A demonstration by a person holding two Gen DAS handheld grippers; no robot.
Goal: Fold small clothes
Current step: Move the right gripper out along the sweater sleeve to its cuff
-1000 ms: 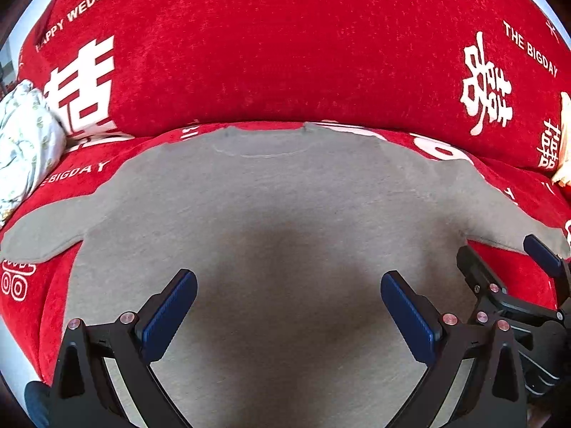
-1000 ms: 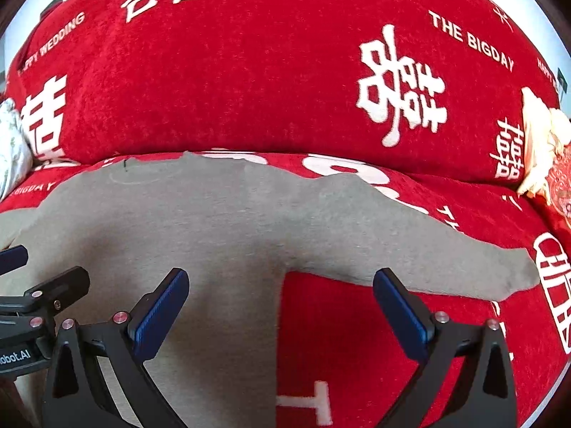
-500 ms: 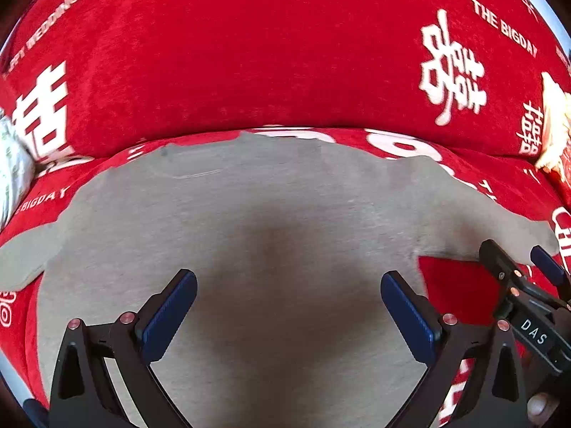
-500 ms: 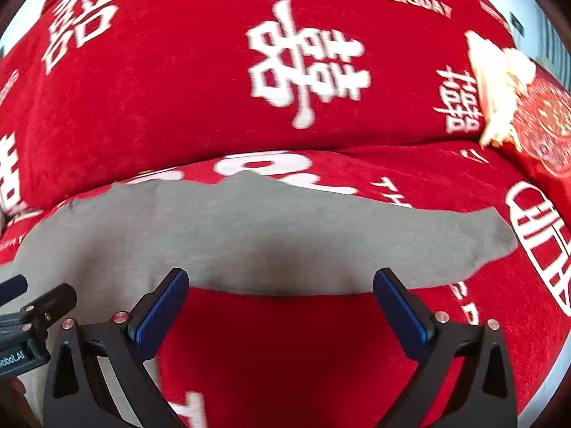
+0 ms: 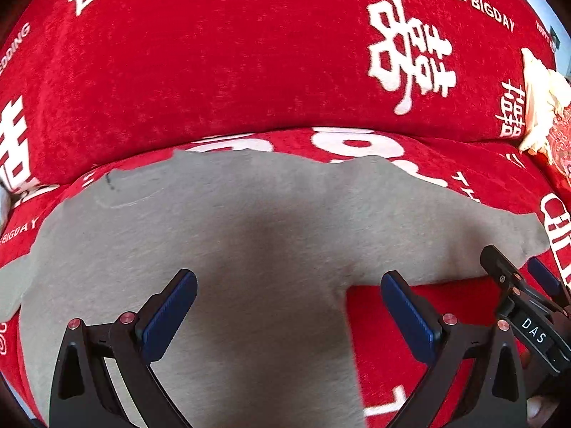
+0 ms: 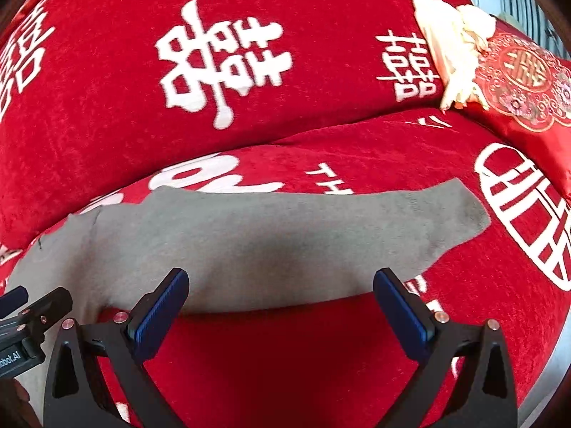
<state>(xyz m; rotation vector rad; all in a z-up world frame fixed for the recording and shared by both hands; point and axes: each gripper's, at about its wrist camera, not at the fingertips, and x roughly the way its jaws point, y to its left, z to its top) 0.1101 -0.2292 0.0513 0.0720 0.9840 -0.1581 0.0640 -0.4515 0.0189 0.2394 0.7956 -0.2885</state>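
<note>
A small grey long-sleeved top lies flat on a red sofa seat, neck toward the backrest. My left gripper is open and empty, hovering over the top's right side near the armpit. My right gripper is open and empty, over the lower edge of the top's right sleeve, which stretches out to the right. The right gripper also shows at the right edge of the left wrist view. The left sleeve is mostly out of view.
The red sofa cover with white lettering rises as a backrest behind the top. A red embroidered cushion with a cream cloth sits at the far right. A pale patterned item shows at the left edge.
Both grippers have moved to the right across the top. The left went from mid-body to the right side; the right went from the armpit out along the right sleeve. Both stayed open.
</note>
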